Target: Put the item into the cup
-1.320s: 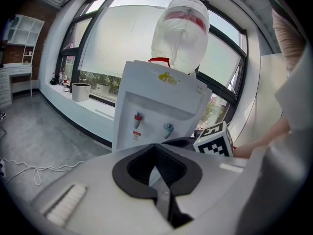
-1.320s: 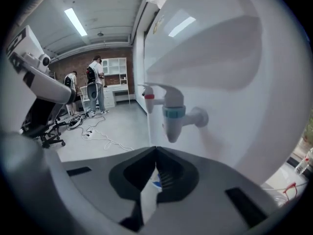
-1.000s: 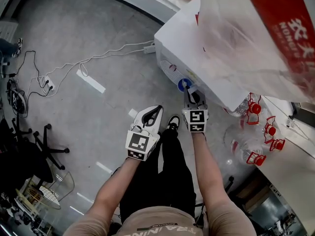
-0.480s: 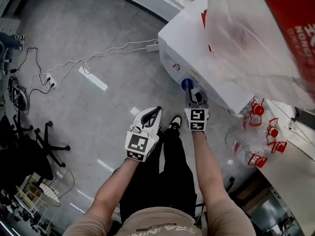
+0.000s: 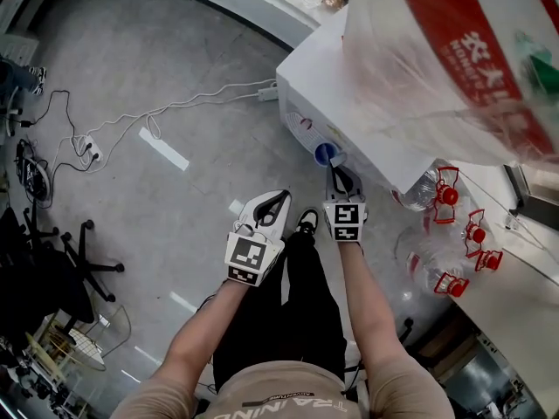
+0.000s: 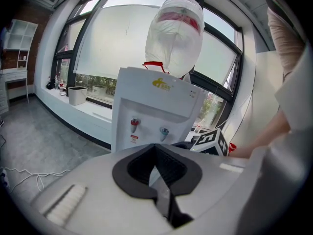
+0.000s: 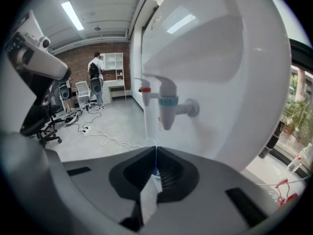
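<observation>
A small blue cup [image 5: 326, 153] hangs in front of the white water dispenser [image 5: 349, 94], just below its blue-collared tap [image 7: 166, 104]. My right gripper [image 5: 336, 173] is shut on the cup's near wall. In the right gripper view only a thin blue and white sliver of the cup [image 7: 155, 173] shows between the closed jaws [image 7: 155, 148]. My left gripper [image 5: 275, 201] is held lower and to the left over the floor, shut with nothing in it. In the left gripper view its jaws [image 6: 155, 147] point at the dispenser [image 6: 156, 111].
A large upturned water bottle [image 5: 454, 59] sits on the dispenser. Several empty bottles with red handles [image 5: 445, 195] lie at the right. Cables and a power strip [image 5: 175, 112] run across the grey floor; office chairs [image 5: 52, 269] stand left. A person [image 7: 96, 72] stands far back.
Almost nothing has changed. The right gripper keeps the cup under the tap, the left gripper stays where it was, and only the head view has shifted slightly.
</observation>
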Available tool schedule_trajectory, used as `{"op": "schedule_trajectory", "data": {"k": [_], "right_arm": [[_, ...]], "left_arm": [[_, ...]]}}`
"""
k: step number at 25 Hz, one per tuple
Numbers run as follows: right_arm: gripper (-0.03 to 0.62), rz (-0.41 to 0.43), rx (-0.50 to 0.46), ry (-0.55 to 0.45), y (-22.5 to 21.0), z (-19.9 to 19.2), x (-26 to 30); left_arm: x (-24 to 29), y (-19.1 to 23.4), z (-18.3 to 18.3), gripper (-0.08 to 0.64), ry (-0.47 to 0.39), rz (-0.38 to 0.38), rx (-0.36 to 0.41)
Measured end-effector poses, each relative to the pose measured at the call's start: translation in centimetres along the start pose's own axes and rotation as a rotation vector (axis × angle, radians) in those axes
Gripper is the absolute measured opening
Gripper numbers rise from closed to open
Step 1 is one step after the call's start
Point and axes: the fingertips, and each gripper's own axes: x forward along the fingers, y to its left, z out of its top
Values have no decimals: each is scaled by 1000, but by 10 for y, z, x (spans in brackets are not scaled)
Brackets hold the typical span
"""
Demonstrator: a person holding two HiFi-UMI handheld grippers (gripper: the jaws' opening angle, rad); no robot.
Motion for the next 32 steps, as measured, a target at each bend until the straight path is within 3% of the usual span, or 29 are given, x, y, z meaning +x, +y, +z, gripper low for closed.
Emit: {"op": "schedule_trajectory", "data": {"k": [11,20,22,27,32], "right_arm": [[11,118,-3,-15,51,57,-110],[11,161,-40,-66,77,117,-189],[11,172,-27,-89,71,124,-166],[11,224,-44,-127,33,110,-7],[11,246,-59,-156,15,133,-12]], "left_arm": [[-54,-37,47,8,8,-25,72],[-99,-66,119,8,-55,-8,100],[-81,-43,124,8,-54,2,128],[41,85,100,8,-23,46,152],[43,98,127,8,-67,77,167]]}}
